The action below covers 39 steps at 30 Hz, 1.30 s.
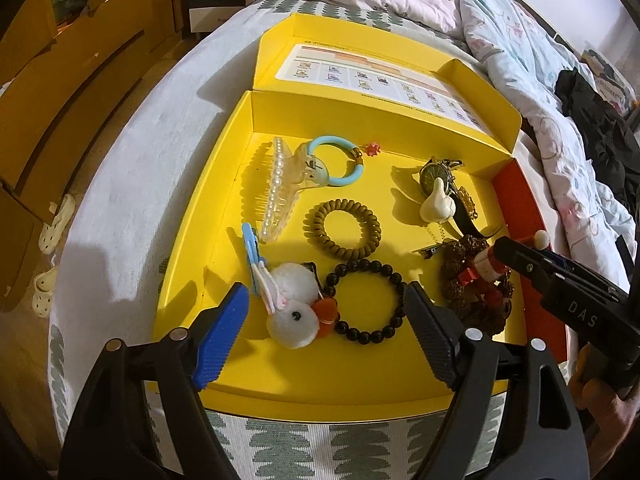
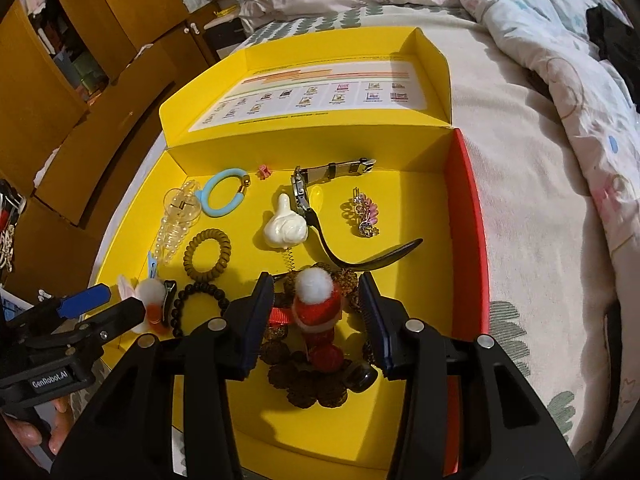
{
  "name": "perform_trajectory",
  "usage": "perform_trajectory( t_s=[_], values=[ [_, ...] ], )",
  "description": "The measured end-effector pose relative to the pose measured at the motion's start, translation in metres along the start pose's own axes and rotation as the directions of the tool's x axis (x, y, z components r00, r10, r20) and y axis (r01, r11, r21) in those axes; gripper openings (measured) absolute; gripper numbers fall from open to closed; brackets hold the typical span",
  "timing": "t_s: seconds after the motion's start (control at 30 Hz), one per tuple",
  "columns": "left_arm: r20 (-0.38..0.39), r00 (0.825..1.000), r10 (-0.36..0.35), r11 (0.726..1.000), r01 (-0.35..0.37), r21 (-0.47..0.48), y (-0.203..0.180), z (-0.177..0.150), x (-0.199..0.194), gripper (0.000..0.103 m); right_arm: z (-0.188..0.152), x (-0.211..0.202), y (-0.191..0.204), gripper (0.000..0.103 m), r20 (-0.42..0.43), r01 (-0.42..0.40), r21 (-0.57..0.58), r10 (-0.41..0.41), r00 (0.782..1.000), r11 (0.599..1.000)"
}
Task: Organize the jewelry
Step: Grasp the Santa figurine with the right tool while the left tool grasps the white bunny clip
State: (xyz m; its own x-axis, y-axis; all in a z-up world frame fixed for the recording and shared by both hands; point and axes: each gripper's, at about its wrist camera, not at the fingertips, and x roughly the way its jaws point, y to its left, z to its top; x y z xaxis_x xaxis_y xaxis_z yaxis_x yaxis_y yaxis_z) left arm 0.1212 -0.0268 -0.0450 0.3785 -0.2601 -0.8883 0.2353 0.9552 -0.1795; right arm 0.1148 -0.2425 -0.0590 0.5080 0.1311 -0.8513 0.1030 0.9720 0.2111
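Note:
An open yellow box (image 1: 224,184) on the bed holds the jewelry. My left gripper (image 1: 326,332) is open over the white pompom rabbit clip (image 1: 290,306) and the black bead bracelet (image 1: 366,298). My right gripper (image 2: 316,316) is open, its jaws either side of a red Santa-hat clip (image 2: 318,304) lying on a brown bead bracelet (image 2: 308,384); it shows in the left wrist view (image 1: 496,246). Also in the box: a pearl claw clip (image 1: 280,188), a blue ring (image 1: 340,162), a brown coil tie (image 1: 342,228), a watch (image 2: 304,192), a white figure (image 2: 286,228) and a pink brooch (image 2: 362,212).
The box lid (image 2: 320,88) stands open at the far side; the box's right wall (image 2: 474,216) is red. A rumpled quilt (image 2: 540,52) lies to the right and behind. Wooden cabinets (image 1: 60,92) and white shoes (image 1: 56,224) are on the left beyond the bed edge.

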Motion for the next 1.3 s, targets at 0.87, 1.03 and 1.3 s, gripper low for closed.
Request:
perform_trajectory(
  t_s=[0.87, 1.03, 1.3],
  values=[
    [-0.042, 0.999, 0.025, 1.000, -0.025, 0.014, 0.006, -0.004, 0.018, 0.036, -0.001, 0.020, 0.013, 0.022, -0.017, 0.086, -0.063, -0.088, 0.996, 0.994],
    [-0.025, 0.999, 0.029, 0.999, -0.029, 0.020, 0.007, -0.005, 0.015, 0.024, -0.002, 0.019, 0.014, 0.021, -0.010, 0.089, -0.064, -0.090, 0.996, 0.994],
    [-0.025, 0.999, 0.030, 0.999, -0.030, 0.015, 0.010, -0.004, 0.018, 0.008, -0.002, 0.017, 0.011, 0.018, -0.010, 0.086, -0.045, -0.086, 0.996, 0.995]
  ],
)
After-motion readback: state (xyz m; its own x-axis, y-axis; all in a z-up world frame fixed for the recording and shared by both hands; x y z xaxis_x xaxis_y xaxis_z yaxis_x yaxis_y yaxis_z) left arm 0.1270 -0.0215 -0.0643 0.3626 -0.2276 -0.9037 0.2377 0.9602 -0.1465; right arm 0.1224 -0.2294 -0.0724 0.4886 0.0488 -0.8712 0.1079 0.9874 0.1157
